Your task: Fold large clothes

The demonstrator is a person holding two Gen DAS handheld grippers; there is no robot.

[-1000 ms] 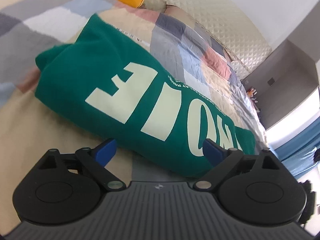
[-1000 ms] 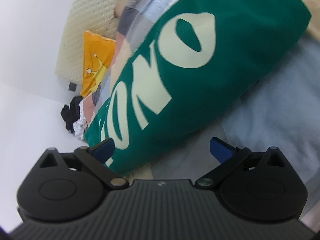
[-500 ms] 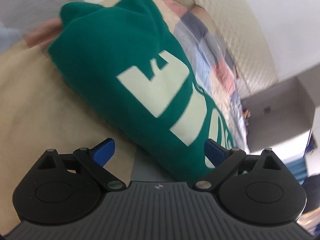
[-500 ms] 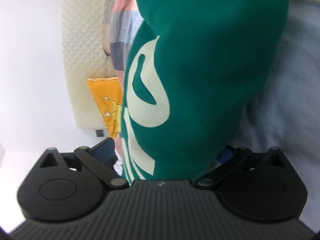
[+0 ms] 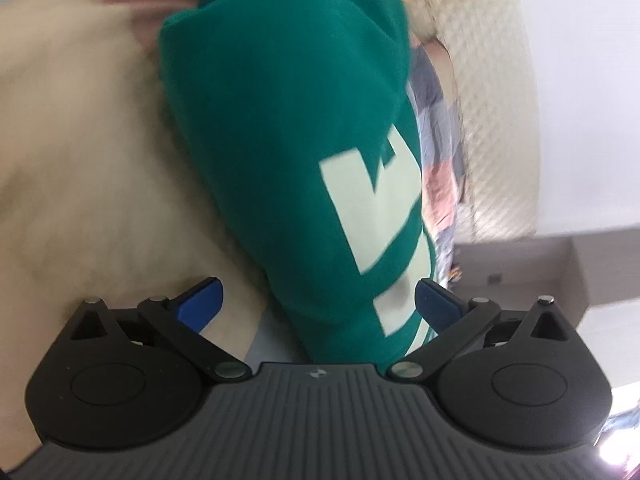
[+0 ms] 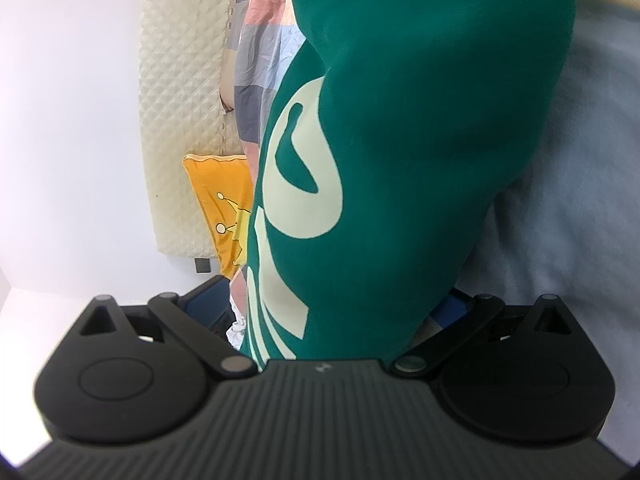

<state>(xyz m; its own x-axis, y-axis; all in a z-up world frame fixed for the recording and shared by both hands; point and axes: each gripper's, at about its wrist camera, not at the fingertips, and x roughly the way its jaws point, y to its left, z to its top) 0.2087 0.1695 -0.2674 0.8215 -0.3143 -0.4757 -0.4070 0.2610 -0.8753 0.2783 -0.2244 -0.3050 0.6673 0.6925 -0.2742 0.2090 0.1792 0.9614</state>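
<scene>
A folded green sweatshirt [image 5: 288, 140] with large cream letters lies on the bed. In the left wrist view one end of it runs in between the blue fingers of my left gripper [image 5: 318, 304], whose jaws are opening. The left pad [image 5: 200, 302] stands clear of the cloth and the right pad [image 5: 434, 306] sits at its edge. In the right wrist view the sweatshirt [image 6: 420, 128] fills the gap of my right gripper [image 6: 332, 300]. Those jaws stand wide, with a sliver of background showing beside the left finger [image 6: 208, 300].
The bed carries a beige blanket [image 5: 80, 168] and a patchwork cover [image 6: 260, 40], with pale blue fabric [image 6: 580, 200] on one side. A quilted cream headboard [image 6: 180, 100] and an orange pillow [image 6: 220, 200] lie beyond the sweatshirt. A grey shelf unit [image 5: 540, 272] stands by the wall.
Both grippers have rolled and sunk toward the sweatshirt. Its ends, in front of the fingers a second ago, now lie between the fingers of each gripper.
</scene>
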